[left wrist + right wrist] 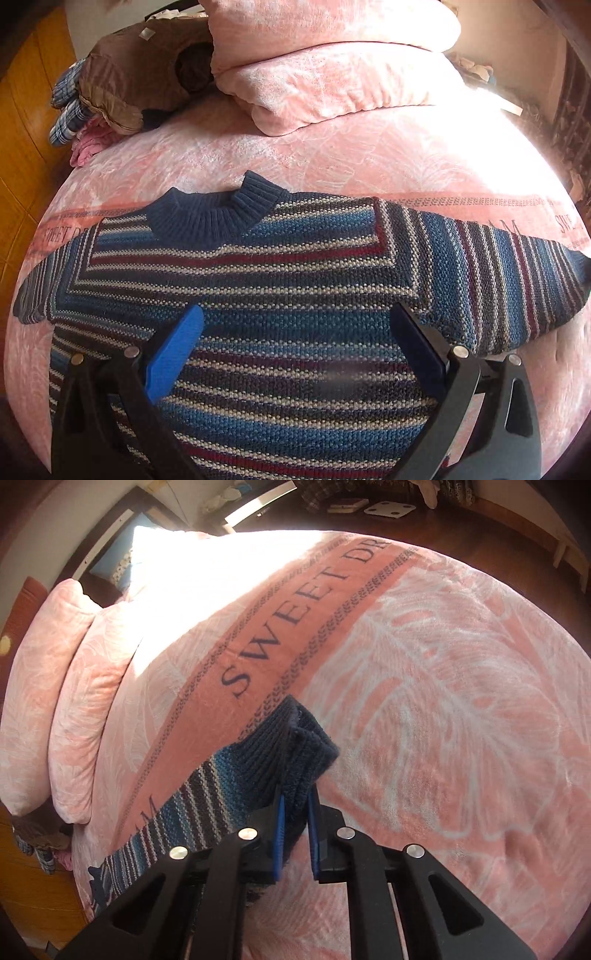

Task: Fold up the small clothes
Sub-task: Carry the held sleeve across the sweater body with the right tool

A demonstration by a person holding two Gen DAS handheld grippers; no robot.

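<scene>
Sweater (280, 295) lies flat on my bed's pink blanket (461, 709), across its "SWEET DR…" band. My left claw (295, 332) hangs open above it; my right claw (295, 812) pinches the sleeve cuff (295, 753).

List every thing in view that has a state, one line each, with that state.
Striped sweater: spread flat on the bed, front up, sleeves out to both sides.
Sleeve cuff: pinched in the right hand-held gripper, lifted off the blanket.
Left hand-held gripper: open, over the sweater's body, holding nothing.
Right hand-held gripper: shut on the cuff.
Pink blanket: spread over the bed.
Pink quilt: folded, stacked behind the collar.
</scene>
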